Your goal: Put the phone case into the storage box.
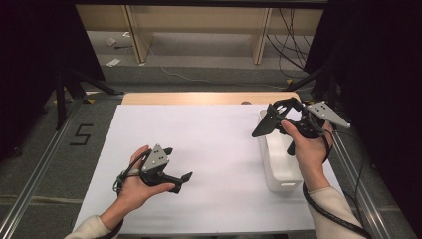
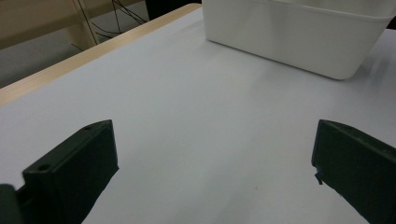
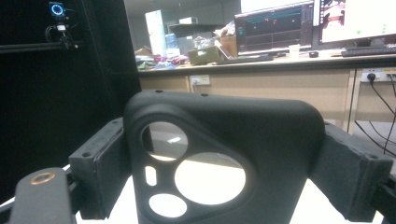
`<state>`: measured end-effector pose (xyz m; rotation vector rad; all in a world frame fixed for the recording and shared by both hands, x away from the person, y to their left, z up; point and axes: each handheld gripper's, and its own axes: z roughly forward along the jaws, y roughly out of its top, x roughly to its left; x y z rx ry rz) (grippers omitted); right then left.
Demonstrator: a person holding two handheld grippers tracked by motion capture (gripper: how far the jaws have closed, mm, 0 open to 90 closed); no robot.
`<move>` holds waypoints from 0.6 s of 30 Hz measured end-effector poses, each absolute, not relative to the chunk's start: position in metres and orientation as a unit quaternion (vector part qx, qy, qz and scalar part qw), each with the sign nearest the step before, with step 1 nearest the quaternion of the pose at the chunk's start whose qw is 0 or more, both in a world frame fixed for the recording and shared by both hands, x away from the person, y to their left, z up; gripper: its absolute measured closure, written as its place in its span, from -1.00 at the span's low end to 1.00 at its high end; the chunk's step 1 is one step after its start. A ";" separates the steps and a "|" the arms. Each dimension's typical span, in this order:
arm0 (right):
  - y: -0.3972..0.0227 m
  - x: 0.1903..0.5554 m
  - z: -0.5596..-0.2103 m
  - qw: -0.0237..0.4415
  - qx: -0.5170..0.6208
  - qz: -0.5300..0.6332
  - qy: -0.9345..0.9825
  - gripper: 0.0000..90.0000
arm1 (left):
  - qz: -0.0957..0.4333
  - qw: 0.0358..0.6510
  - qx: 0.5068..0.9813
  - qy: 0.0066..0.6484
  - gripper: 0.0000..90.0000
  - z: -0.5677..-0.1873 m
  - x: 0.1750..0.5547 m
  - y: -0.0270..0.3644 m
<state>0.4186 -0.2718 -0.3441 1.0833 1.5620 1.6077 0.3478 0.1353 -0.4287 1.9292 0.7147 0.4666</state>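
Right gripper (image 1: 278,117) is clamped on a black phone case (image 3: 224,154), held above the far end of the white bin (image 1: 278,164). Left gripper (image 1: 175,167) is spread wide, nothing between the jaws, low over the table (image 1: 209,139). Looks like the drop-off step; next I'd lower the case and release it into the bin beneath.

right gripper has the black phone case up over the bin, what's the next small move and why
Probably lower the right gripper toward the white bin before letting go: its jaws are clamped on the black phone case, held above the bin's far end. The left gripper rests open on the table.
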 end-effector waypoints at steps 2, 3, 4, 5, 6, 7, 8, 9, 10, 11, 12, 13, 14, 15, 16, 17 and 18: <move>-0.273 0.418 -0.344 0.321 0.413 0.613 0.593 -0.67 | 0.192 0.493 0.795 0.295 -1.00 -0.429 0.348 0.135; -0.273 0.418 -0.344 0.321 0.414 0.612 0.592 -0.67 | 0.193 0.493 0.795 0.295 -1.00 -0.429 0.348 0.135; -0.273 0.418 -0.344 0.321 0.414 0.612 0.592 -0.67 | 0.192 0.493 0.796 0.295 -1.00 -0.429 0.348 0.135; -0.273 0.419 -0.344 0.321 0.414 0.612 0.592 -0.67 | 0.193 0.493 0.796 0.294 -1.00 -0.428 0.348 0.135; -0.273 0.419 -0.344 0.321 0.414 0.612 0.592 -0.67 | 0.193 0.493 0.796 0.295 -1.00 -0.429 0.348 0.135; -0.274 0.419 -0.344 0.321 0.415 0.612 0.592 -0.67 | 0.193 0.493 0.796 0.295 -1.00 -0.429 0.348 0.135; -0.274 0.419 -0.344 0.322 0.415 0.612 0.591 -0.67 | 0.192 0.493 0.795 0.295 -1.00 -0.429 0.348 0.135; -0.275 0.419 -0.343 0.322 0.416 0.612 0.591 -0.67 | 0.193 0.493 0.795 0.295 -1.00 -0.429 0.348 0.135; -0.275 0.419 -0.343 0.322 0.416 0.613 0.590 -0.67 | 0.193 0.493 0.795 0.295 -1.00 -0.429 0.348 0.135; -0.275 0.419 -0.343 0.323 0.417 0.613 0.589 -0.67 | 0.193 0.493 0.795 0.295 -1.00 -0.429 0.348 0.135; -0.276 0.419 -0.343 0.323 0.417 0.612 0.589 -0.67 | 0.193 0.493 0.795 0.294 -1.00 -0.428 0.348 0.135; -0.276 0.419 -0.343 0.323 0.418 0.611 0.589 -0.67 | 0.193 0.493 0.795 0.294 -1.00 -0.428 0.348 0.135; -0.276 0.419 -0.343 0.323 0.418 0.611 0.589 -0.67 | 0.193 0.493 0.795 0.294 -1.00 -0.428 0.348 0.135; -0.277 0.419 -0.343 0.324 0.418 0.611 0.589 -0.67 | 0.193 0.493 0.795 0.294 -1.00 -0.428 0.348 0.135; -0.277 0.419 -0.343 0.324 0.418 0.611 0.589 -0.67 | 0.193 0.493 0.795 0.294 -1.00 -0.428 0.348 0.135; -0.277 0.419 -0.343 0.324 0.419 0.611 0.588 -0.67 | 0.193 0.493 0.795 0.295 -1.00 -0.428 0.348 0.135; -0.277 0.419 -0.343 0.324 0.419 0.612 0.587 -0.67 | 0.193 0.493 0.795 0.295 -1.00 -0.428 0.348 0.135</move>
